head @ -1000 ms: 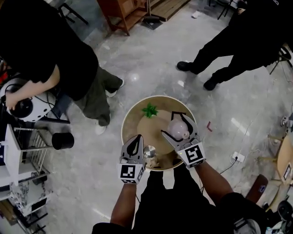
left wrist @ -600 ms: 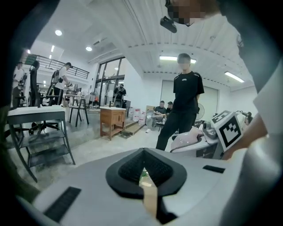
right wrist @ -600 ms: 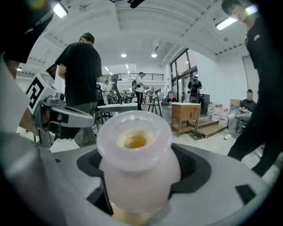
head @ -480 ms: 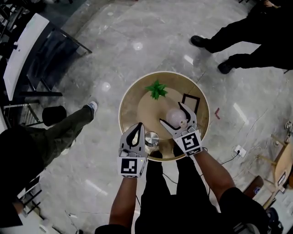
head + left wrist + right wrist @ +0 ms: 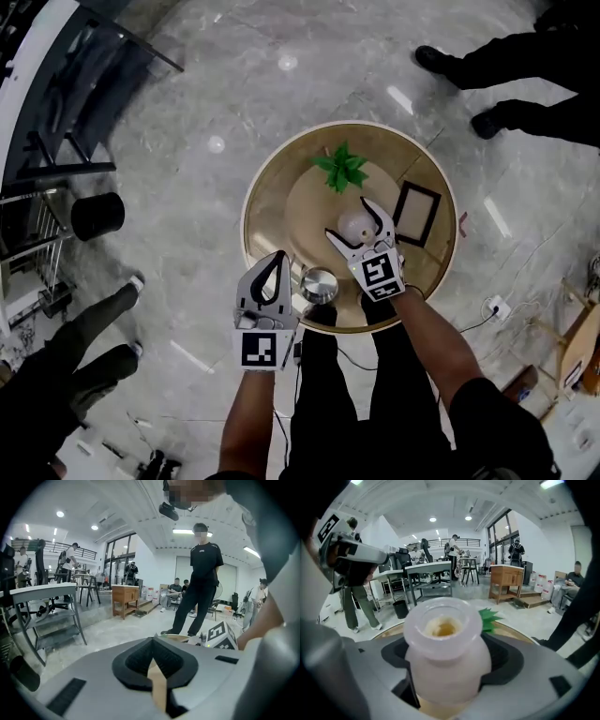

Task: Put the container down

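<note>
A translucent pinkish-white container (image 5: 354,225) (image 5: 445,639) with an open mouth is upright between the jaws of my right gripper (image 5: 352,221), which is shut on it. In the head view it hangs over the middle of the round wooden table (image 5: 272,202). Whether its base touches the top is hidden. My left gripper (image 5: 278,259) (image 5: 152,643) is at the table's near left edge, its fingertips pressed together with nothing in them. A shiny metal cup (image 5: 319,284) sits just to its right.
A small green plant (image 5: 342,169) stands at the table's far side and a dark picture frame (image 5: 416,214) lies at its right. People stand on the grey floor at upper right (image 5: 525,70) and lower left (image 5: 66,366). A black bin (image 5: 97,216) and shelving are at left.
The head view has swung round. The container in my right gripper now sits nearer the table's middle and farther from the picture frame. The left gripper stays shut by the metal cup.
</note>
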`<state>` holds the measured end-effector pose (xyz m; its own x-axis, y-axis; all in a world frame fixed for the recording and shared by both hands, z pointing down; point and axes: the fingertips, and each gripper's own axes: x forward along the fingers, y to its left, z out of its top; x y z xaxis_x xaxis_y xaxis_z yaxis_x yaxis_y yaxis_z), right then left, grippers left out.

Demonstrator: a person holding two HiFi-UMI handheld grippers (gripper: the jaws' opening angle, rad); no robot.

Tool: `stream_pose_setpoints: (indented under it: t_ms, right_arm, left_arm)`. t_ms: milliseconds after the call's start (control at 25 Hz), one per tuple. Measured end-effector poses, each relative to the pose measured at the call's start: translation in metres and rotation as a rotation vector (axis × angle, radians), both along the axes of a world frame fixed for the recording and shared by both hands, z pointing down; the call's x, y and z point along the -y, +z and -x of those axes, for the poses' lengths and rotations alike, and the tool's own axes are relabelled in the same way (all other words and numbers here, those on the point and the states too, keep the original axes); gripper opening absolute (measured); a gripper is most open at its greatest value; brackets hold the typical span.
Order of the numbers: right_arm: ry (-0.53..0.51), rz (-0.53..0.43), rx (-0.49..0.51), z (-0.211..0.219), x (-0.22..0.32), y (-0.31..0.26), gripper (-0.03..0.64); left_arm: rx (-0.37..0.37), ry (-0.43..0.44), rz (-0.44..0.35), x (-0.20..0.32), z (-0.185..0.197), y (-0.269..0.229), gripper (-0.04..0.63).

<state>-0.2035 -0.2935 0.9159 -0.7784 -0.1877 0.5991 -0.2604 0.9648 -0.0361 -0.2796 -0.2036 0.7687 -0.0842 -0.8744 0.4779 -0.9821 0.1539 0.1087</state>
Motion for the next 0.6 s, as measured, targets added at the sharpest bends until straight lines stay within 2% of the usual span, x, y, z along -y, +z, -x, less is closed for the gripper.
stream_pose_setpoints:
  t_ms: [240, 360, 600]
  right_arm:
    - [-0.005, 0.018, -0.076, 0.011, -0.006, 0.051, 0.416]
    - [-0.002, 0.025, -0.100, 0.013, -0.008, 0.065, 0.416]
    - [-0.007, 0.031, -0.125, 0.011, -0.010, 0.081, 0.416]
  left_arm:
    - [-0.002, -0.022, 0.000, -0.002, 0.016, 0.016, -0.006]
    - [0.004, -0.010, -0.010, 0.002, 0.019, 0.020, -0.006]
    - [-0.031, -0.029, -0.030, 0.009, 0.025, 0.020, -0.005]
